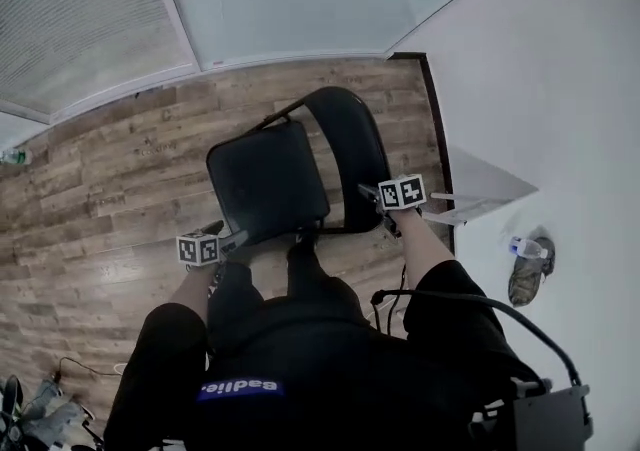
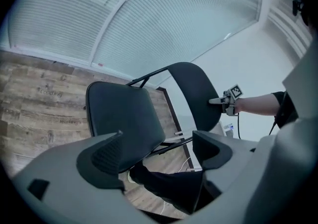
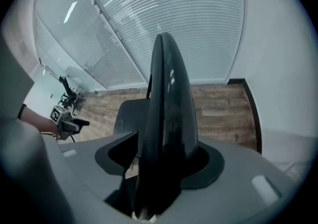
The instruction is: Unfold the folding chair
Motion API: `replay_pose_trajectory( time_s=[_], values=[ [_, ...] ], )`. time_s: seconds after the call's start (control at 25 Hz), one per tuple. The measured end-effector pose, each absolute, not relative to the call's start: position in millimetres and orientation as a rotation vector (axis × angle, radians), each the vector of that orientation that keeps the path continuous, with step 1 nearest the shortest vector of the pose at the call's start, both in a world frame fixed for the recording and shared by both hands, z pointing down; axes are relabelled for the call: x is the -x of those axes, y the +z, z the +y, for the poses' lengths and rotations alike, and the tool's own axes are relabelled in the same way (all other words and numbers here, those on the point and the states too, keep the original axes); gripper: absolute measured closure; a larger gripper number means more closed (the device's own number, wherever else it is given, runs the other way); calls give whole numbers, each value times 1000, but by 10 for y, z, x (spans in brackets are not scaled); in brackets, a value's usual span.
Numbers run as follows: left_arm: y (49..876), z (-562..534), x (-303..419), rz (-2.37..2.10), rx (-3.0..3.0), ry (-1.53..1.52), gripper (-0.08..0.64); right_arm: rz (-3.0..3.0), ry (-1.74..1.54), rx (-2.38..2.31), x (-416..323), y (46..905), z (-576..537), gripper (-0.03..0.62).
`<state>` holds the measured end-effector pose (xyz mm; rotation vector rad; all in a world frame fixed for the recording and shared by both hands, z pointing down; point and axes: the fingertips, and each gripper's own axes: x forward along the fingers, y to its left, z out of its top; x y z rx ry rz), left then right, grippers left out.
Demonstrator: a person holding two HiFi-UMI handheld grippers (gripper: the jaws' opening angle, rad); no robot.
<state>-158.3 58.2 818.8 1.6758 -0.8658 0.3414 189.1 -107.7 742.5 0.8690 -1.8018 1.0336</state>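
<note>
two grippers, two different states. your right gripper (image 3: 164, 154) is clamped on the backrest (image 3: 166, 99) of the folding chair (image 1: 300, 164). in the right gripper view the black panel stands edge-on between the jaws, both pressed against it. its long axis runs straight away from the tool toward the blinds (image 3: 149, 14). your left gripper (image 2: 157, 137) is wide open and holds nothing. the near edge of the seat (image 2: 124, 113) dips toward the gap, close by the left-hand jaw, but whether it touches that jaw cannot be told.

outward from there, the chair stands on the wood floor (image 1: 120, 179) just beyond your knees. the seat is on the left, and the backrest curves up on its right, nearer the white wall (image 1: 560, 89). the seat shows its face to the head view, so it looks partly swung away from the backrest rather than flat against it. by the look of it the unfolding is under way and not finished.

the relation that matters: the seat lies just ahead of your left gripper and a little to its left, with its near edge running left to right. that makes the left the tool placed to take the seat, while the right anchors the backrest.

the legs and hinge sit hidden under the seat in every view, and your dark trouser legs (image 1: 300, 274) cover the near frame. from straight above, the seat's tilt is hard to read.
</note>
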Motion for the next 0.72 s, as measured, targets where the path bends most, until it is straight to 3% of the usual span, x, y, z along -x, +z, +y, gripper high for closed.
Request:
replay_pose_trajectory(
  time_s=[0.44,0.6,0.72],
  values=[
    [6355,308,1278,-909,-1950,186,137,-1943,742,-1002,-2224,6413,-903,366],
    [5708,268,1204,-977,-2074,97,137,-2068,683,-1030,-1894,6066,-621,375],
    [5336,212,1216,-1025,-2143,82,140,-2185,656,-946,-1411,5842,-422,420]
  ],
)
